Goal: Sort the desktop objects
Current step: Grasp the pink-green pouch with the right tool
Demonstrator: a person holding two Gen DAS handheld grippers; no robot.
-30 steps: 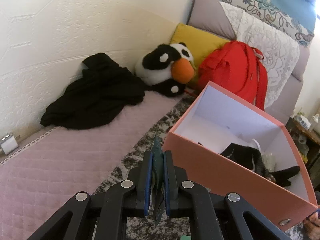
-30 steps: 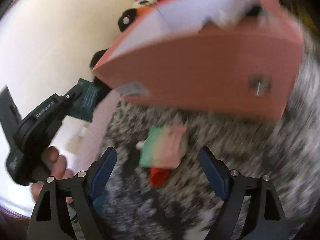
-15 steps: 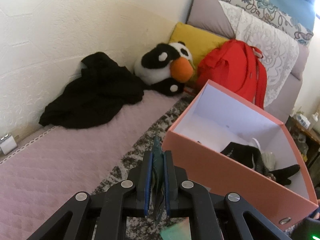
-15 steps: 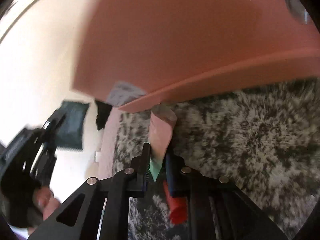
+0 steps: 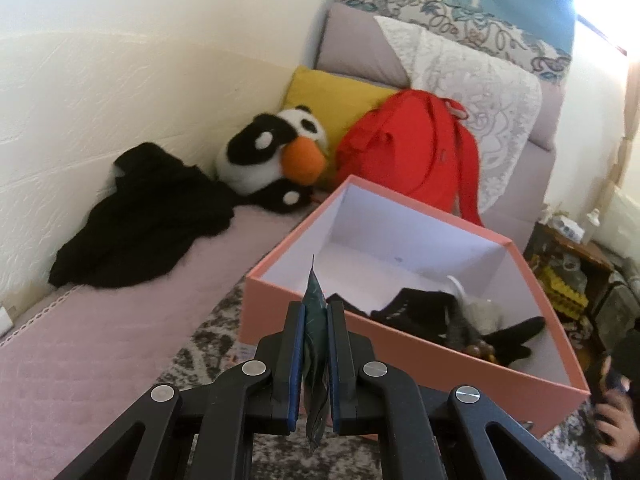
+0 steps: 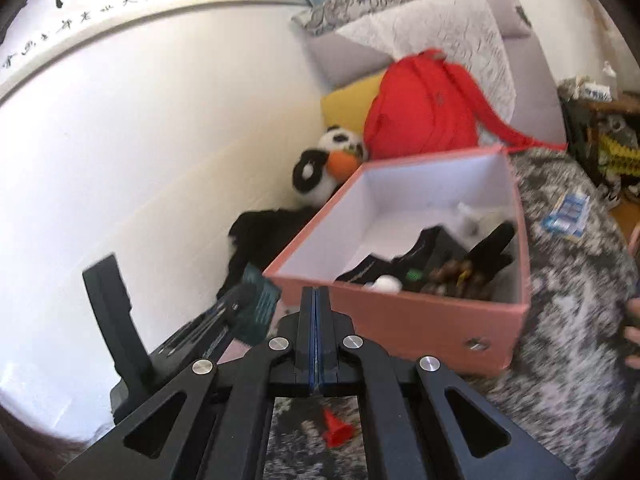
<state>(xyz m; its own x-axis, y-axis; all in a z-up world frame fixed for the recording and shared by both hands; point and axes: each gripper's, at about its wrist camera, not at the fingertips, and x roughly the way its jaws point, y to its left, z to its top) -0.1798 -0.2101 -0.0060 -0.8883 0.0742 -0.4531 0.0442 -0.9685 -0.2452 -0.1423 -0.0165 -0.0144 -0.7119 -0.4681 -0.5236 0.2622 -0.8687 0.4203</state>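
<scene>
My left gripper (image 5: 314,312) is shut on a dark teal sachet (image 5: 315,308) and holds it at the near left corner of the pink box (image 5: 400,344). From the right wrist view the left gripper (image 6: 244,300) and its sachet (image 6: 258,304) show just left of the box (image 6: 400,316). My right gripper (image 6: 315,300) is shut with its pads pressed flat together; nothing shows between them. It is raised before the box's near wall. Black gloves (image 6: 492,248), brown beads (image 6: 456,276) and a white item lie in the box.
A small red cone (image 6: 336,432) lies on the mottled grey rug below my right gripper. A blue-white packet (image 6: 566,212) lies on the rug at right. A black garment (image 5: 140,216), plush penguin (image 5: 276,160), yellow cushion and red backpack (image 5: 412,152) lie behind the box.
My right gripper closed on the pink-green packet on the rug, then rose; the packet is no longer in view. My left gripper moved right toward the box with its sachet.
</scene>
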